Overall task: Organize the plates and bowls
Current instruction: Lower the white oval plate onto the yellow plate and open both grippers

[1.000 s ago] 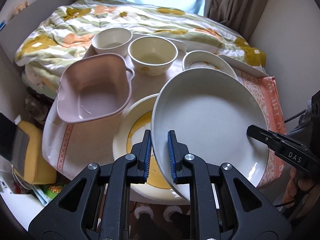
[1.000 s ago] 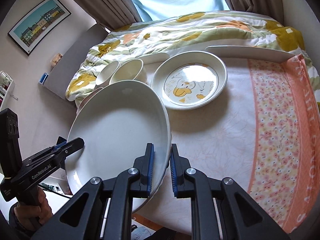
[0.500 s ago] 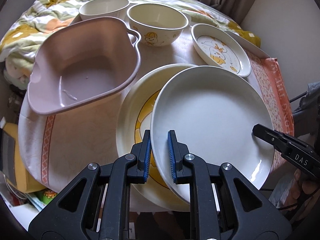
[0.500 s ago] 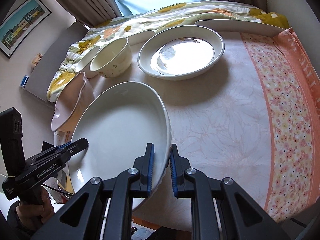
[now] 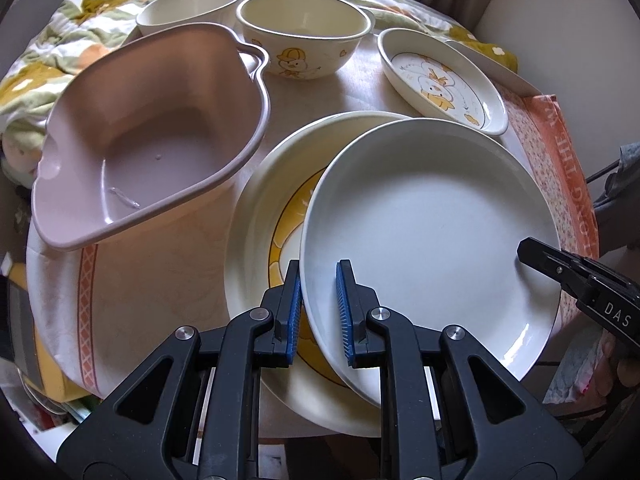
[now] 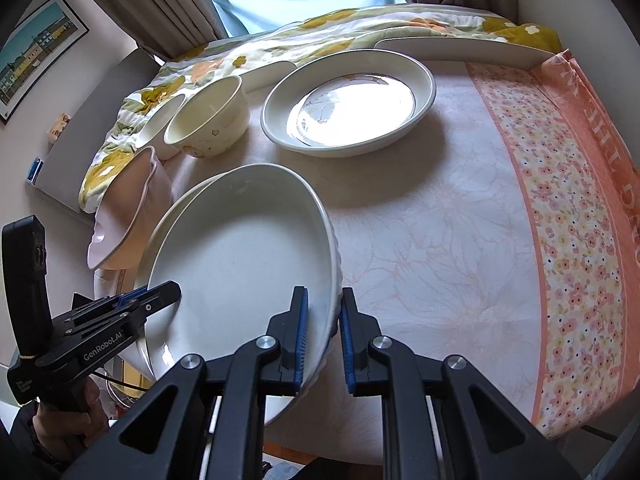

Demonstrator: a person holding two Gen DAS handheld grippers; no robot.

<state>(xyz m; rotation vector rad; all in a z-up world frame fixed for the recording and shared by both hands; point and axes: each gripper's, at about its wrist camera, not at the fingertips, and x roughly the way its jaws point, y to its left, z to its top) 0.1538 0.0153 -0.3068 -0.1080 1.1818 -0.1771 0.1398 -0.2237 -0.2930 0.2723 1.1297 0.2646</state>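
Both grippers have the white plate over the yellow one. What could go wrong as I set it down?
1. The white plate sits off-centre over the yellow-patterned plate, which overhangs the table's near edge; a lopsided landing might tip it.
2. The left gripper and right gripper pinch only the rim, so uneven release could drop it.
3. The pink bowl looks tilted nearby; avoid bumping it.

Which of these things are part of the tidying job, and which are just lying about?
Job: white plate, yellow-patterned plate, duck plate, duck bowl, plain bowl, pink dish.
Just there: floral quilt, tablecloth, framed picture.
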